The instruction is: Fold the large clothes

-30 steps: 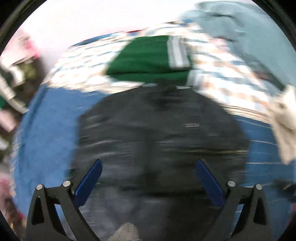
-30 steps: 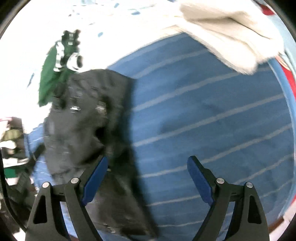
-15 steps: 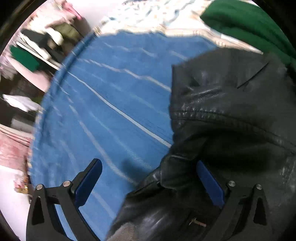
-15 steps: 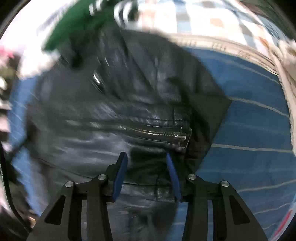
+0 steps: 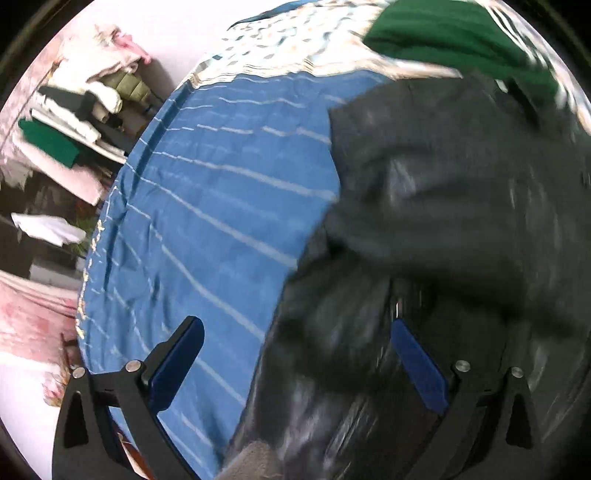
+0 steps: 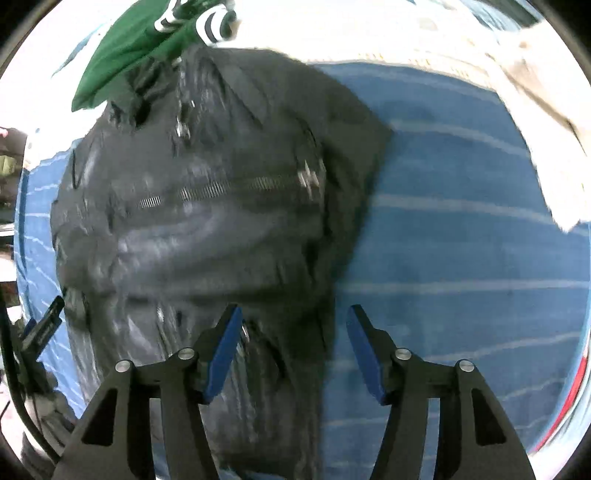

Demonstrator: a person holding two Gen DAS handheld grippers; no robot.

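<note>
A black leather jacket with metal zippers lies bunched on a blue striped bedsheet. It also shows in the left wrist view, filling the right half. My left gripper is open wide over the jacket's left edge, one finger over the sheet, one over the leather. My right gripper is open over the jacket's right edge and holds nothing.
A green garment with white stripes lies past the jacket's collar, also in the left wrist view. A cream cloth lies at the right. A checkered cover is at the bed's far end. Shelves with folded clothes stand left.
My right gripper was nearly closed on the jacket's edge by the zipper and has opened and pulled back. My left gripper has drawn back a little; the jacket has shifted.
</note>
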